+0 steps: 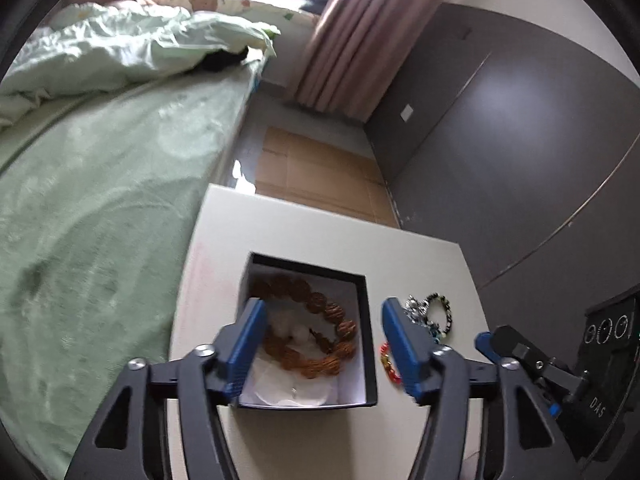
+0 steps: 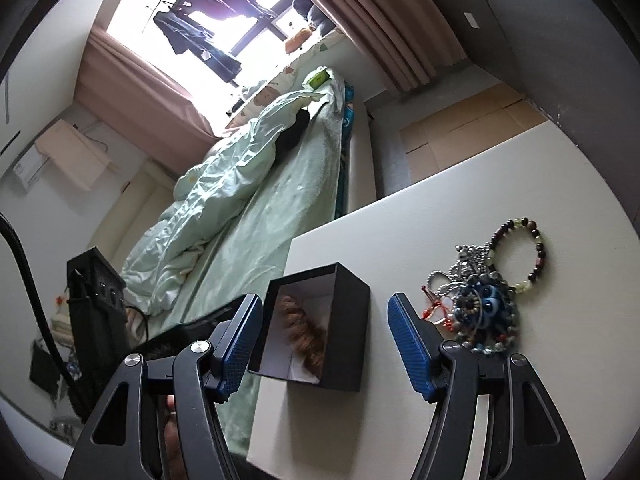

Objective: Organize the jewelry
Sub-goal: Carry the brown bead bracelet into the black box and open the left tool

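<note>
A black box with a white inside (image 1: 366,360) stands open on the white table (image 1: 216,240). A brown bead bracelet (image 1: 332,312) lies in it on white padding. My left gripper (image 1: 320,344) is open and empty, just above the box. In the right wrist view the box (image 2: 348,320) shows the brown beads (image 2: 304,328) inside. A pile of bracelets (image 2: 480,304) lies to its right, with a dark bead bracelet (image 2: 536,256) at the far end. My right gripper (image 2: 324,340) is open and empty, in front of the box. The pile also shows in the left wrist view (image 1: 434,314).
A bed with green sheets (image 1: 100,200) runs along the table's left side. Cardboard (image 1: 316,172) lies on the floor beyond the table. A dark wardrobe (image 1: 520,140) stands to the right. The right gripper's body (image 1: 540,364) shows at the table's right edge.
</note>
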